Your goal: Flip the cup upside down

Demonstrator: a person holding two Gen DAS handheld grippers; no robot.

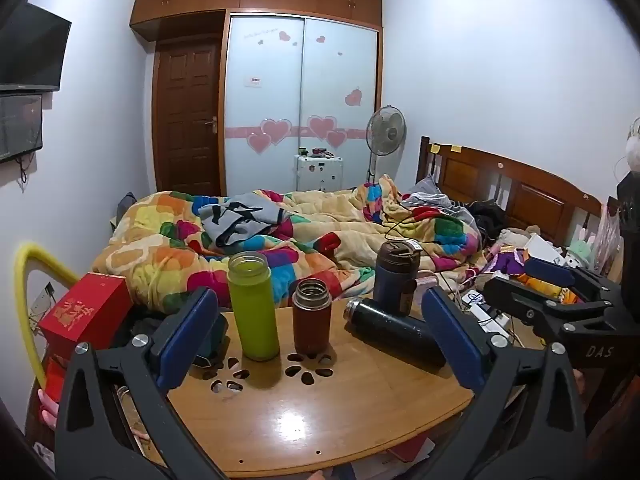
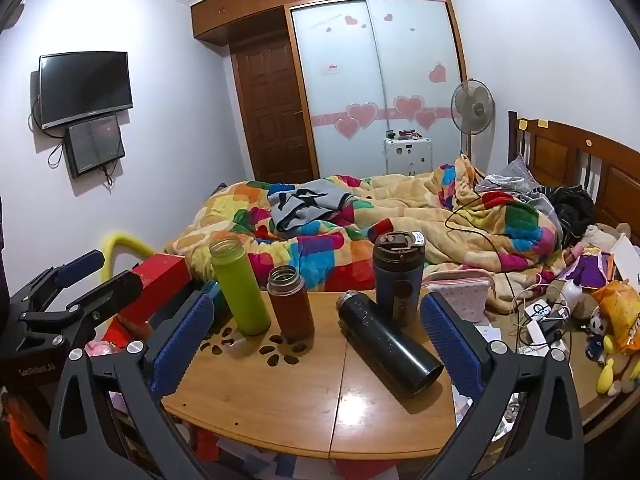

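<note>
Since the green cup (image 1: 253, 305), brown cup (image 1: 311, 316) and lidded navy cup (image 1: 396, 276) stand upright on the tabletop (image 1: 320, 420), black one (image 1: 396, 330) lying sideways, and both the left gripper (image 1: 320, 344) and right gripper (image 2: 316, 344) are spread wide holding nothing, flip not started.

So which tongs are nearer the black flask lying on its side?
Right. The black flask lies between the open right tongs, toward the right finger. The left tongs are open too, centred farther left, facing the brown flask.

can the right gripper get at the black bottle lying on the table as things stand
Probably yes. The right gripper is open with the black bottle lying just ahead between its fingers, and nothing sits in front of it; the dark tumbler stands behind.
</note>
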